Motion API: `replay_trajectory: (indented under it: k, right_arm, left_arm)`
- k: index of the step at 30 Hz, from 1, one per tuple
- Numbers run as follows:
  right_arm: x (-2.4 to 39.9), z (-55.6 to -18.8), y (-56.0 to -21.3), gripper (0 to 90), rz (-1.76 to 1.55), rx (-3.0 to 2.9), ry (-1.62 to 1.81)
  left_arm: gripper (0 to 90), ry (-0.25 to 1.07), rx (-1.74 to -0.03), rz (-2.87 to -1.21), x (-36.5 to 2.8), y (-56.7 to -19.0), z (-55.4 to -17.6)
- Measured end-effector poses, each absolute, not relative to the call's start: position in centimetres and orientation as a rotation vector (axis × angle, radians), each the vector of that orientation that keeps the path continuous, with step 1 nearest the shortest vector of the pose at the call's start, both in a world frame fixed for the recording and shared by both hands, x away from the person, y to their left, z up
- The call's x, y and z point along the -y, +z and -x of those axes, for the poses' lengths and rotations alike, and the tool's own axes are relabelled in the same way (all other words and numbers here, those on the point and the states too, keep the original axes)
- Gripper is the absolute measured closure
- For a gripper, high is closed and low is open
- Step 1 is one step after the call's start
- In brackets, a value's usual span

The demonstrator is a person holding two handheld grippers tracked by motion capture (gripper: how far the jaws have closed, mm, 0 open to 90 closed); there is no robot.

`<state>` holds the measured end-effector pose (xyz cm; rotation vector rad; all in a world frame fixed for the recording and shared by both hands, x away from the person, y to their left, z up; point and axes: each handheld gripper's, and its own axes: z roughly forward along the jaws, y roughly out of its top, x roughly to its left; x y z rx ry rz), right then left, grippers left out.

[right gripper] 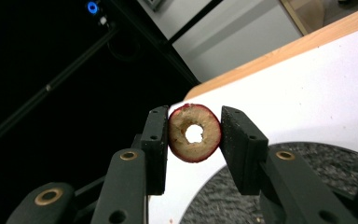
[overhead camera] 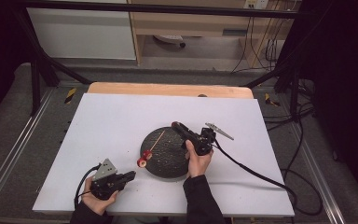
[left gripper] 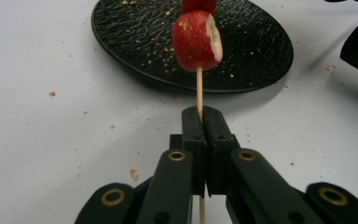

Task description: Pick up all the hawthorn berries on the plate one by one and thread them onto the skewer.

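A thin wooden skewer (left gripper: pixel 199 88) carries a red fruit piece (left gripper: pixel 197 41) with a pale cut face, and a second red piece (left gripper: pixel 199 4) sits just beyond it. My left gripper (left gripper: pixel 201 112) is shut on the skewer's near end. In the high view the left gripper (overhead camera: pixel 133 174) sits at the front left, and the skewered fruit (overhead camera: pixel 142 162) hangs at the edge of the black round plate (overhead camera: pixel 168 163). My right gripper (right gripper: pixel 195 114) is shut on a cored ring slice of red fruit (right gripper: pixel 182 140). From above, the right gripper (overhead camera: pixel 175 124) points up-left over the plate's far rim.
Crumbs dot the plate (left gripper: pixel 256 56) and the white table sheet (left gripper: pixel 51 116). The right gripper's cable (overhead camera: pixel 256 175) trails across the table to the right. A wooden table edge (overhead camera: pixel 168 88) runs along the far side, with a dark frame beyond.
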<state>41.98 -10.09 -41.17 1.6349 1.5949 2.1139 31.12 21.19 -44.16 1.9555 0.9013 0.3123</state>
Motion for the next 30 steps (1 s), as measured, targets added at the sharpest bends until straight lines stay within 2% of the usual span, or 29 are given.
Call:
replay_trajectory:
  k: [13,30]
  right_arm:
    - [9.9,-42.0,-41.4,63.6,-1.662,-1.490,2.193]
    - [9.5,-41.6,-41.8,63.6,-1.662,-1.449,2.236]
  left_arm:
    - [88.5,0.308,-0.885,-1.939,-19.2,-44.4,-31.0]
    - [88.5,0.303,-0.897,-1.922,-18.7,-44.4,-31.1]
